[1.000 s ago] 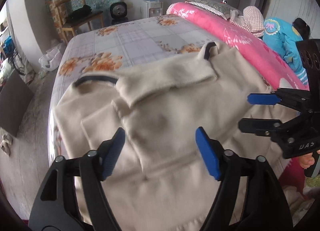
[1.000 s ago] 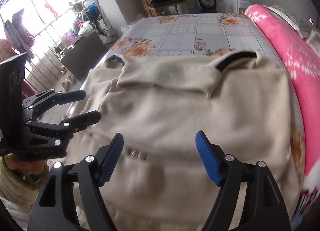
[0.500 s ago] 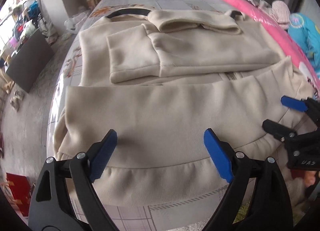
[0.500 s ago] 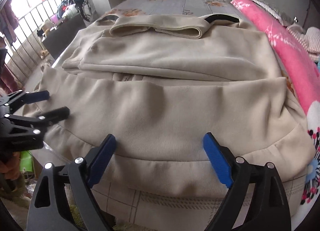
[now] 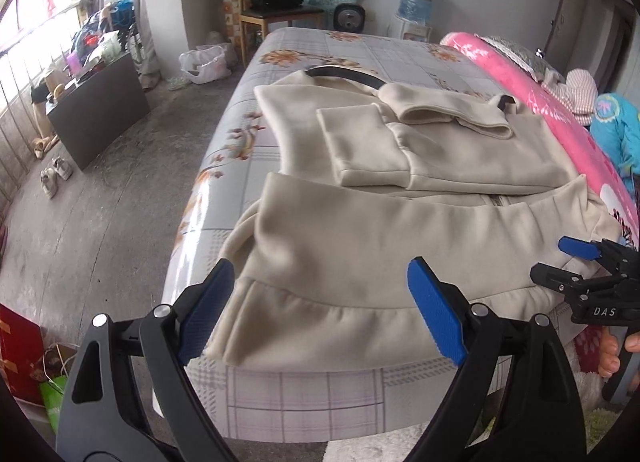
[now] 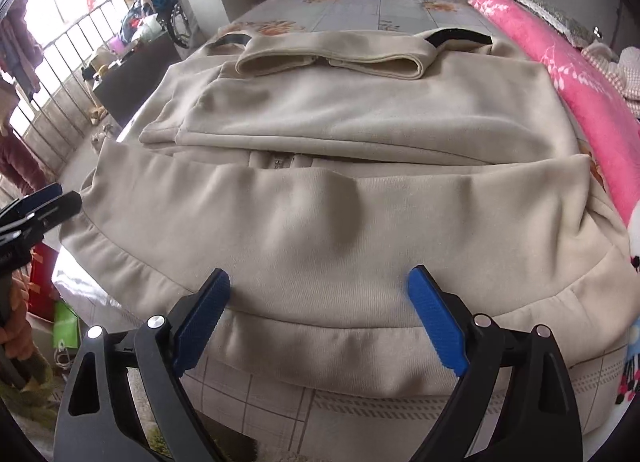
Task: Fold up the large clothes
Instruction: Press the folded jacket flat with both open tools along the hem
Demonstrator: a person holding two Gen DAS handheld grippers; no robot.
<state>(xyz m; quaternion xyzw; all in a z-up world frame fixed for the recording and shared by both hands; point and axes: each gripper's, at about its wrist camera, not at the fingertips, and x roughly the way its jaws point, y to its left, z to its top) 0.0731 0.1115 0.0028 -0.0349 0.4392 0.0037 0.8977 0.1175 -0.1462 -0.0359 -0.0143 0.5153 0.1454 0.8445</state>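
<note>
My left gripper stands wide, with nothing between its blue pads; its jaws have just been opening. It hangs above the near left corner of the coat, over the hem. My right gripper is just as wide, its jaws also freshly opened, and it holds nothing; below it runs the hem band at the middle of the coat's near edge. From the left camera I see that gripper at the right rim, its two fingers apart just above the coat's right corner, with my hand on its handle.

The cream coat lies on the bed, reaching to the near edge. Its lower part spreads flat toward me, and the upper part lies in layers: sleeves folded across the body, a collar roll on top at the far end. Black lining peeks out behind the collar. A pink quilt runs along the bed's right side.
</note>
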